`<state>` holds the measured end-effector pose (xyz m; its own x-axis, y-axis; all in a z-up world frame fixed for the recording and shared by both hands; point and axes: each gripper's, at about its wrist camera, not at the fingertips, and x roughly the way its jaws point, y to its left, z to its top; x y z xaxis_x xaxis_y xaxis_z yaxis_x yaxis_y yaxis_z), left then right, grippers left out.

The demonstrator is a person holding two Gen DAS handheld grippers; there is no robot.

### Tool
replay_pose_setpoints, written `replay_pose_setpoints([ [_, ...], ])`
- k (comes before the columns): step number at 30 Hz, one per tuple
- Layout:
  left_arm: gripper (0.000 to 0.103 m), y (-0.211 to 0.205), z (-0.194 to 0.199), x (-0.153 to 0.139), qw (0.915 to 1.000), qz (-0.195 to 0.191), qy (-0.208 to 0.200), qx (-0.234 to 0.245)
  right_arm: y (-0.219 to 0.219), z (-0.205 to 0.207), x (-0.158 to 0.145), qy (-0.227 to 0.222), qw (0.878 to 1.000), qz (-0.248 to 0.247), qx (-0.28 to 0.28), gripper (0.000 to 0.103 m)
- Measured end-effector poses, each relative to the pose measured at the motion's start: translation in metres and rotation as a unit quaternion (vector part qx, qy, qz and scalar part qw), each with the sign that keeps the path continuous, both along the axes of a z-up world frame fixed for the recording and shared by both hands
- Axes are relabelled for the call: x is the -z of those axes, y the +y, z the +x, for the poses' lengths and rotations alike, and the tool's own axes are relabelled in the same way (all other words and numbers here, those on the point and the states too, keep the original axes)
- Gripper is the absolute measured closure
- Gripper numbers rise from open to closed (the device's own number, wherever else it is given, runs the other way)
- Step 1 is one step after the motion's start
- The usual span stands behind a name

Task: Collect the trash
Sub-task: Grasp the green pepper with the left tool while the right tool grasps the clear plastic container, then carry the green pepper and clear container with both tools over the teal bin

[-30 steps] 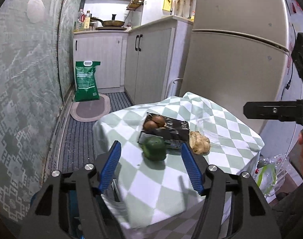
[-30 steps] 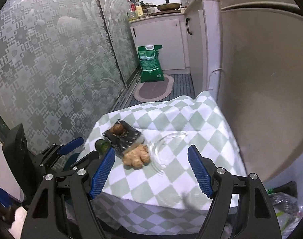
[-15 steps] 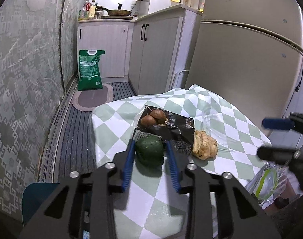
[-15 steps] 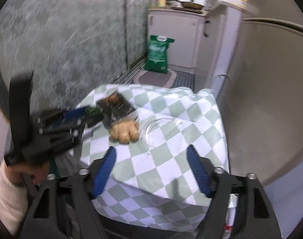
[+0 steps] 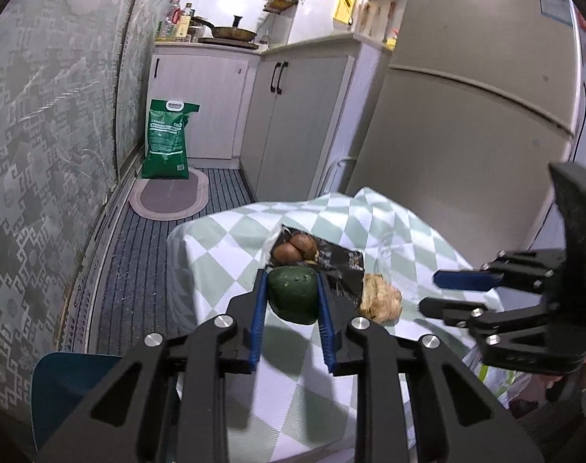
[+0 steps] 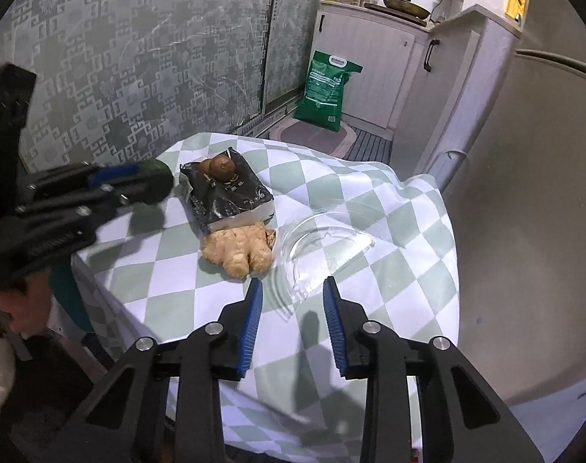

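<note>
Trash lies in a loose row across my bench [image 6: 408, 254], which is draped in a green-and-white checked cloth. Farthest left is the dark green avocado [image 5: 293, 293], and my left hand-held gripper [image 5: 291, 305] is clenched on it: both blue pads press its sides, the jaws having just closed in around it. From the right wrist camera I see that same left hand-held gripper [image 6: 138, 183] coming in from the left edge, with the avocado [image 6: 159, 181] at its tip over the near left corner of the bench. Just beside it, to the right, lies a black crumpled food packet [image 6: 231, 200] with two brown round things [image 6: 217, 168] sitting at its torn far end. Touching the packet's near end is a knobbly piece of ginger [image 6: 238, 250]. Right of the ginger, just beside it, sits a clear plastic lid or tray [image 6: 323, 247], hard to make out against the cloth. My right hand-held gripper [image 6: 293, 308] hovers at the near edge of that clear plastic; its jaws have just been closing, yet the pads stand apart and I cannot see them pressing on anything. Beyond the bench, a green sack [image 6: 329, 92] stands on the floor against white cabinets [image 6: 374, 61].
</note>
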<state>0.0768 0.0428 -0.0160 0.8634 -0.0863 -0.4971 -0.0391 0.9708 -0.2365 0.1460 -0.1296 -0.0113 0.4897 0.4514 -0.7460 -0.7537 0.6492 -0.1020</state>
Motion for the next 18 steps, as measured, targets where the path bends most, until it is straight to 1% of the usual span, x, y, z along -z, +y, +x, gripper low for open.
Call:
replay_pose_setpoints([
  [2,0.077,0.006,-0.004,-0.003,0.9999,-0.009,-0.005,-0.005,0.004,0.001,0.003,-0.003,1.0,-0.009,-0.004,0.078],
  [7,0.077,0.024,-0.016,-0.011,0.999,-0.034,-0.022,-0.02,0.013,0.002,0.005,-0.008,1.0,-0.015,-0.008,0.079],
  [10,0.077,0.037,-0.024,-0.015,0.9978,-0.049,-0.03,-0.033,0.017,0.004,0.007,-0.007,1.0,-0.021,-0.007,0.084],
  [13,0.077,0.054,-0.032,-0.017,0.9958,-0.067,-0.036,-0.051,0.019,0.006,0.008,-0.008,1.0,-0.024,-0.004,0.091],
  [15,0.077,0.066,-0.038,-0.018,0.9938,-0.077,-0.041,-0.068,0.02,0.007,0.008,-0.006,1.0,-0.024,-0.002,0.093],
  [16,0.077,0.072,-0.042,-0.019,0.9928,-0.081,-0.042,-0.078,0.019,0.008,0.008,-0.006,1.0,-0.024,-0.001,0.095],
  [17,0.077,0.078,-0.044,-0.019,0.9919,-0.082,-0.043,-0.087,0.019,0.009,0.008,-0.005,1.0,-0.023,0.003,0.1],
  [18,0.077,0.084,-0.047,-0.019,0.9908,-0.084,-0.043,-0.098,0.018,0.011,0.007,-0.003,1.0,-0.022,0.006,0.1],
])
